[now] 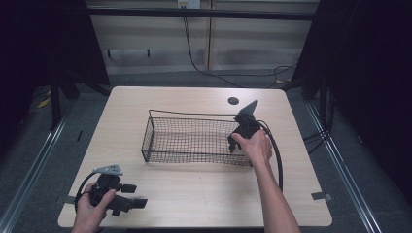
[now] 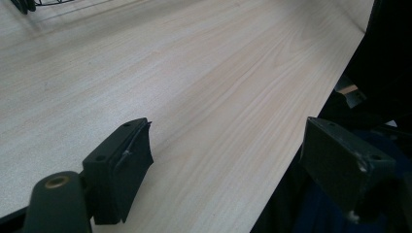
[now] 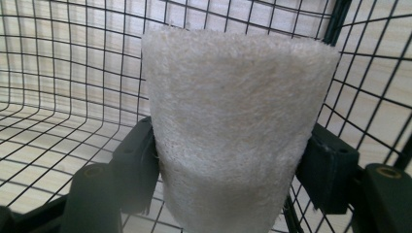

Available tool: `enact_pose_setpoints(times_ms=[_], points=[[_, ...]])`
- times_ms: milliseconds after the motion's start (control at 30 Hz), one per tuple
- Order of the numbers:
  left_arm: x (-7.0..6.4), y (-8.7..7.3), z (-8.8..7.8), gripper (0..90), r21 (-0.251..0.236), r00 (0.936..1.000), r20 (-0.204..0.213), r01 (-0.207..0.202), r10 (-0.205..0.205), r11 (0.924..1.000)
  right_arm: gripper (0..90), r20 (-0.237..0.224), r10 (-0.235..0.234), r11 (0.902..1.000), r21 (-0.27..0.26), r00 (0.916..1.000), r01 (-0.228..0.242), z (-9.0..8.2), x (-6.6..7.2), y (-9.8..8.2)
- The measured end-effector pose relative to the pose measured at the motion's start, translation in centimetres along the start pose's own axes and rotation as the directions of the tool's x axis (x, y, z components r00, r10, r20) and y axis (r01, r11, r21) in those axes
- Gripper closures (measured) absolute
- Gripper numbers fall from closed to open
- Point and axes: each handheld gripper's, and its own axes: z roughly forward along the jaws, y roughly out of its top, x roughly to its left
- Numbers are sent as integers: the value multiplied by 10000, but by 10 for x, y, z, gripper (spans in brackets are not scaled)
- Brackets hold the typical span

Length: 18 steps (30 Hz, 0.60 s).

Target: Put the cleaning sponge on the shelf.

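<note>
Right up against my lens is the white fibrous pad [image 3: 233,131], bowed into a curve and pinched on both sides by the jaws of my right gripper [image 3: 228,170], so that tong is clamped down on it and nothing else. It's sitting inside the wire basket [image 1: 194,119], down at the right-hand end, black mesh all around it and the pale table [image 1: 194,194] showing through the grid. From above I see my right hand [image 1: 253,145] reaching over the basket's near right corner, the gripper tipped down into it. I'd call this the placing step: pad carried in, not yet let go. What's next, I reckon, is to lower it until it rests on the mesh floor, then spread the jaws and lift straight out without snagging the wires. Out at the near left corner my left gripper [image 2: 228,160] idles over bare tabletop, jaws spread wide, holding nothing, well apart from the basket.
</note>
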Motion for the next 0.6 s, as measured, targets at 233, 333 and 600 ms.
enact_pose_setpoints(times_ms=[233, 333, 600], points=[[0, 0, 0, 184, -29, 10000, -4, -1, 1, 10000, 311, 192, 37, 10000, -77, 9998, -36, 1, 1, -1], [0, 0, 0, 183, -32, 10000, -7, 1, -1, 10000, 308, 200, 63, 9999, -108, 9998, -61, 1, 1, -1], [0, 0, 0, 184, -42, 10000, -21, -14, 14, 10000, 307, 213, 53, 10000, 11, 9998, -53, 6, 5, -1]])
